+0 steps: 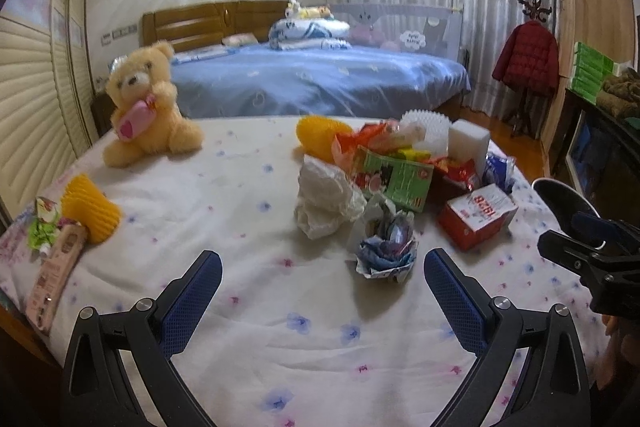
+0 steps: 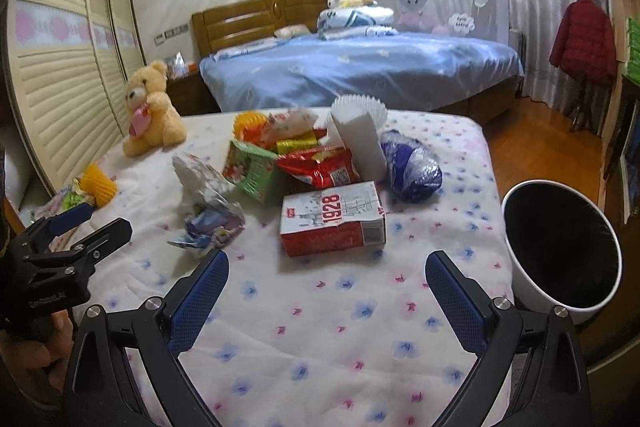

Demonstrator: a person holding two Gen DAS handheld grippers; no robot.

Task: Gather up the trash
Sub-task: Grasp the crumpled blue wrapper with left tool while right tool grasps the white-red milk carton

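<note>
A heap of trash lies on a flowered bedsheet (image 1: 248,211): crumpled white paper (image 1: 326,197), a blue crumpled wrapper (image 1: 386,251), a green carton (image 1: 394,177) and a red "1928" box (image 2: 334,219). Behind them are a red snack bag (image 2: 320,167), a blue foil bag (image 2: 412,167) and a white foam block (image 2: 358,143). My left gripper (image 1: 322,269) hovers open just short of the blue wrapper. Open as well, my right gripper (image 2: 326,271) faces the red box. A white bin (image 2: 560,247) with a dark inside stands off the bed's right edge.
A yellow teddy bear (image 1: 148,107) sits at the far left of the sheet. A yellow foam net (image 1: 90,207) and more wrappers (image 1: 52,267) lie near the left edge. Louvred wardrobe doors (image 1: 32,99) run along the left, a blue bed (image 1: 320,79) behind, wooden floor (image 2: 536,143) right.
</note>
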